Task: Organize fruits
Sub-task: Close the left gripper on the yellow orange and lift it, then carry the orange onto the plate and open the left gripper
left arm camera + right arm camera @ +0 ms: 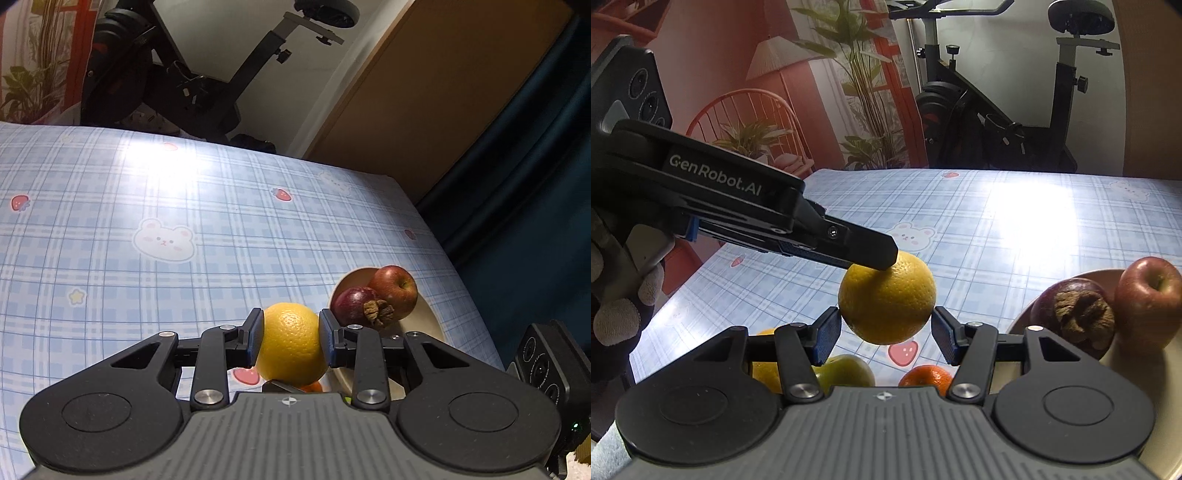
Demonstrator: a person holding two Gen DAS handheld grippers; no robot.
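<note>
A yellow orange hangs above the table with my left gripper shut on it, pads pressing both sides. In the right wrist view the left gripper comes in from the left, gripping the orange near its top. My right gripper is open; its blue pads flank the orange's lower half, and a small gap shows at the right pad. To the right a cream plate holds a red apple and a dark purple fruit with a dried brown cap.
On the table below my right gripper lie a green apple, a small tangerine and another yellow-orange fruit. The checked blue tablecloth stretches away. An exercise bike stands beyond it. A gloved hand holds the left gripper.
</note>
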